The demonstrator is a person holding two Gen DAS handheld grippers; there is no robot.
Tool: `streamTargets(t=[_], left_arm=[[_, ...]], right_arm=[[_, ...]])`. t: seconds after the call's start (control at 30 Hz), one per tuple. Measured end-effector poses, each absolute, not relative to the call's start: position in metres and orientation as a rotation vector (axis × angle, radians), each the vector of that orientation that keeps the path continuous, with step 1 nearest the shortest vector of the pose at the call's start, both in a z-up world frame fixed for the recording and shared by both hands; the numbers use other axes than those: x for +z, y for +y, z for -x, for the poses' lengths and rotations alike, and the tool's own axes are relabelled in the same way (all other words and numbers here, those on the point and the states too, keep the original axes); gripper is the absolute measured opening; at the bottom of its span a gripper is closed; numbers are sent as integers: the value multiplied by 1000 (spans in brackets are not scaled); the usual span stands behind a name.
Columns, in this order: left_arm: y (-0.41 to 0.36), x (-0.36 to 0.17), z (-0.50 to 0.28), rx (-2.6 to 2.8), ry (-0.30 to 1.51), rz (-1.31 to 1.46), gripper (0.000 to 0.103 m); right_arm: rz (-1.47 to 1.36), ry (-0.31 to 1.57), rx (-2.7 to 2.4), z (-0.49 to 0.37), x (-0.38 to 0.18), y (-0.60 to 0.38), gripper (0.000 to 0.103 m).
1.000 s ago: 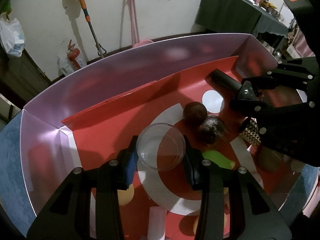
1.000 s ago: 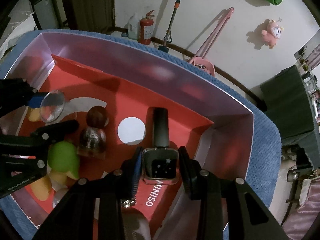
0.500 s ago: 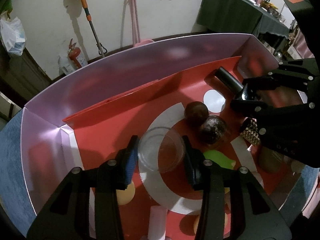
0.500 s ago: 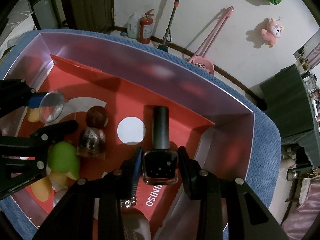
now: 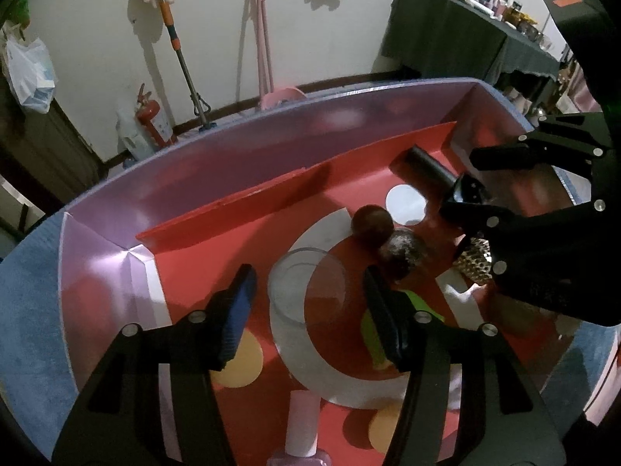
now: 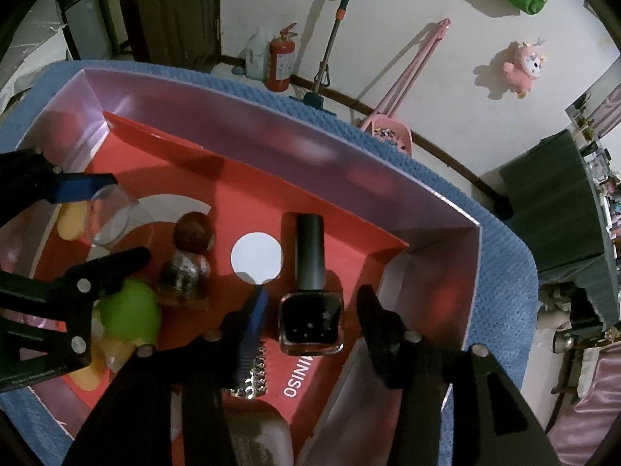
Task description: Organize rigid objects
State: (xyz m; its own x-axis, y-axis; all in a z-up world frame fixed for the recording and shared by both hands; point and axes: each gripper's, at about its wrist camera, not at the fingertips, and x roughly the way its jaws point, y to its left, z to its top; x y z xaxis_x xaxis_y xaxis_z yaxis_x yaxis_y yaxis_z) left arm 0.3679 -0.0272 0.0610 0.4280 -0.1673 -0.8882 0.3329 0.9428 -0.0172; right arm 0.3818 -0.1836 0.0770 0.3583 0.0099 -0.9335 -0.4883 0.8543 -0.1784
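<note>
Left tool (image 5: 308, 308) released | clear jar (image 5: 306, 287) between pads, untouched | jaws just opened

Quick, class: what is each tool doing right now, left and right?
Left tool: open, jaws just opened, clear glass cup between them, released.
Right tool: open, jaws just opened, black nail polish bottle between them, released.

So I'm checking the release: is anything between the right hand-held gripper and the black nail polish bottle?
Nothing visible. The black nail polish bottle lies on the red box floor between the right hand-held gripper's just-opened jaws, with a gap on each side.
</note>
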Motion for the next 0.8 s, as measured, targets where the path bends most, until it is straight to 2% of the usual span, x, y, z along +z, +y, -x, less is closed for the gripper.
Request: streamTargets(t=[0.1, 0.27, 0.33, 0.43, 0.63, 0.8], left_arm=[[-25, 70, -363, -307, 1057, -157, 68], [-18, 85, -351, -300, 1019, -121, 68], [-16, 92, -343, -296, 993, -116, 68], [-12, 104, -329, -287, 947, -112, 74], [-1, 124, -295, -250, 845, -101, 76], [11, 136, -264, -199, 724, -96, 88]], right_arm=[[468, 1151, 338, -377, 85, -183, 53], [468, 1106, 341, -361, 102, -181, 63], [466, 1088, 344, -353, 109, -181, 65], [451, 1060, 350, -340, 121, -181, 70], [386, 1002, 346, -314, 142, -190, 80], [300, 919, 344, -288, 158, -201, 95]])
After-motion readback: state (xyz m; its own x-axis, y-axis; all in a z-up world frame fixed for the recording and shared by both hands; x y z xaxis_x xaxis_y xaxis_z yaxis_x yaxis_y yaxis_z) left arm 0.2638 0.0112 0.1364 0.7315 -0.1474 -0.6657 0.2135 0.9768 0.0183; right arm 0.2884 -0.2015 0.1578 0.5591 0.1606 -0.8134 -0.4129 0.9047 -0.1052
